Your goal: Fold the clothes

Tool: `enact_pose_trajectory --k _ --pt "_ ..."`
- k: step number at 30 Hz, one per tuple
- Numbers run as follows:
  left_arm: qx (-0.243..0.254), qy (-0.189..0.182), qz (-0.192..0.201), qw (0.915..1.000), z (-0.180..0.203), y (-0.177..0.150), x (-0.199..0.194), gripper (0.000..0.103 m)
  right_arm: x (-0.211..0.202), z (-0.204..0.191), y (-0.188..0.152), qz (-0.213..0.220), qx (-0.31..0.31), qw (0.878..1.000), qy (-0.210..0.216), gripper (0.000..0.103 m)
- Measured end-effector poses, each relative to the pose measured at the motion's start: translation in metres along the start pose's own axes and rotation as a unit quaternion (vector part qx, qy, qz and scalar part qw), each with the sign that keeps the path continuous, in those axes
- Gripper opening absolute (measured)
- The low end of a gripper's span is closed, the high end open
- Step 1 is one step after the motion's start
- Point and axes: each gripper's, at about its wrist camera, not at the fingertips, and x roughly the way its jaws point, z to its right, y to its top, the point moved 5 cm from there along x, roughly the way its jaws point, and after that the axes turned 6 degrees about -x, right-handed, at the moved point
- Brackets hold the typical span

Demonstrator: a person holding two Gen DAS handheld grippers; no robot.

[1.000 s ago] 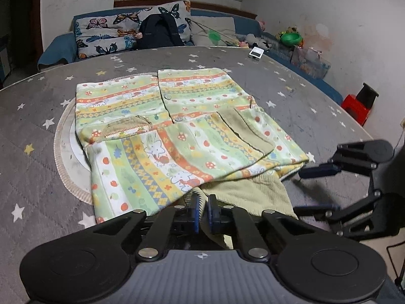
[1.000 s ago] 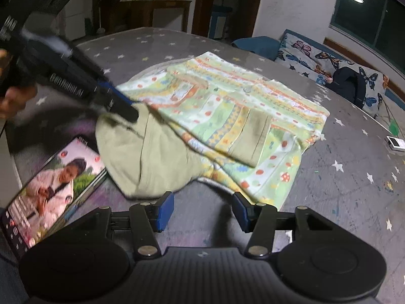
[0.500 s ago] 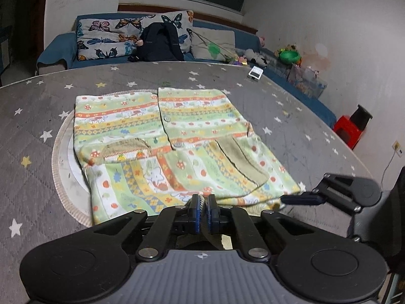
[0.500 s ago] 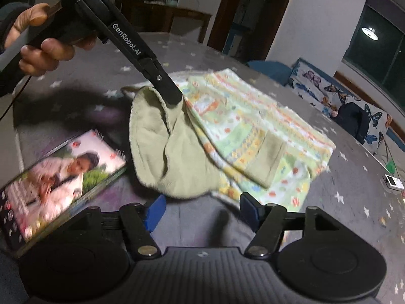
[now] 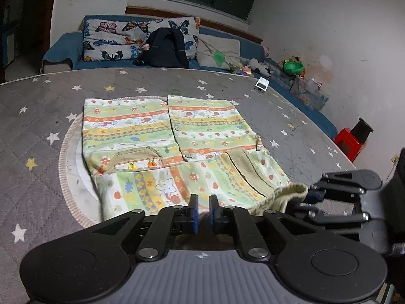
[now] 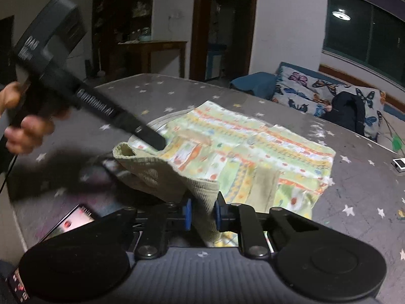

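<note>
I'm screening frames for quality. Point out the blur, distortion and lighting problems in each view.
Left wrist view: mostly sharp; fisheye bends the table edge; right gripper slightly soft. Right wrist view: left gripper and hand smeared by motion; garment a little soft; lamp reflection glares in the window; dim doorway behind.

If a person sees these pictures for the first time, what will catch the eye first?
First, the bright patterned garment spread flat in the middle of the grey star-print table. Next, its pale green ribbed hem, lifted at the near edge and pinched by both the left hand-held gripper and the right hand-held gripper. Behind the table sits a butterfly cushion.
</note>
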Motion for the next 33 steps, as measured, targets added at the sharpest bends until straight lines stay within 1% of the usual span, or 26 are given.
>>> enact_pose_trajectory --k 1,2,4,6,8,12,17,20,21,24,26,27,28,30,31,33 --pt "0.003 0.000 0.005 1.0000 -0.001 -0.001 -0.003 0.019 0.000 0.002 0.001 0.002 0.003 1.000 0.000 0.015" --pt "0.009 0.000 0.010 0.9999 -0.002 -0.003 -0.006 0.025 0.001 0.003 0.003 0.005 0.005 1.000 -0.001 0.015" --pt "0.025 -0.006 0.022 0.9994 -0.001 -0.006 -0.013 0.030 0.002 0.005 0.007 0.009 0.007 1.000 -0.003 0.014" --pt "0.041 -0.012 0.034 0.9985 0.000 -0.009 -0.019 0.043 0.003 0.008 0.011 0.013 0.009 1.000 -0.008 0.014" --pt "0.063 -0.015 0.044 0.9969 0.004 -0.013 -0.024 0.049 0.008 0.014 0.014 0.014 0.018 1.000 -0.010 0.014" --pt "0.113 -0.002 0.048 0.9924 0.022 -0.018 -0.012 0.051 0.015 0.023 0.021 0.017 0.032 0.999 -0.007 0.014" --pt "0.172 -0.012 0.055 0.9835 0.042 -0.029 -0.003 0.051 0.015 0.027 0.022 0.015 0.036 0.999 -0.003 0.014" --pt "0.206 -0.018 0.059 0.9766 0.054 -0.036 0.003 0.061 0.015 0.031 0.019 0.011 0.041 0.999 -0.004 0.014" --pt "0.211 -0.018 0.059 0.9755 0.055 -0.038 0.002 0.061 0.015 0.031 0.019 0.011 0.043 0.999 -0.004 0.014" --pt "0.226 -0.016 0.061 0.9721 0.056 -0.045 0.002 0.062 0.018 0.034 0.019 0.012 0.048 0.999 -0.004 0.014" --pt "0.234 -0.006 0.060 0.9703 0.057 -0.046 0.006 0.062 0.020 0.035 0.020 0.012 0.051 0.999 -0.003 0.014" --pt "0.238 -0.002 0.061 0.9693 0.058 -0.046 0.008 0.059 0.021 0.035 0.020 0.012 0.052 0.999 -0.001 0.014" --pt "0.243 0.002 0.061 0.9681 0.059 -0.046 0.010 0.055 0.021 0.034 0.020 0.013 0.052 0.999 0.000 0.014" --pt "0.251 0.010 0.063 0.9658 0.060 -0.046 0.014 0.035 0.020 0.033 0.019 0.014 0.053 0.998 0.001 0.014" --pt "0.254 0.013 0.064 0.9650 0.060 -0.046 0.016 0.032 0.019 0.034 0.018 0.014 0.054 0.998 0.002 0.014" --pt "0.242 0.011 0.066 0.9679 0.057 -0.041 0.016 0.023 0.017 0.034 0.017 0.013 0.056 0.998 0.003 0.015"
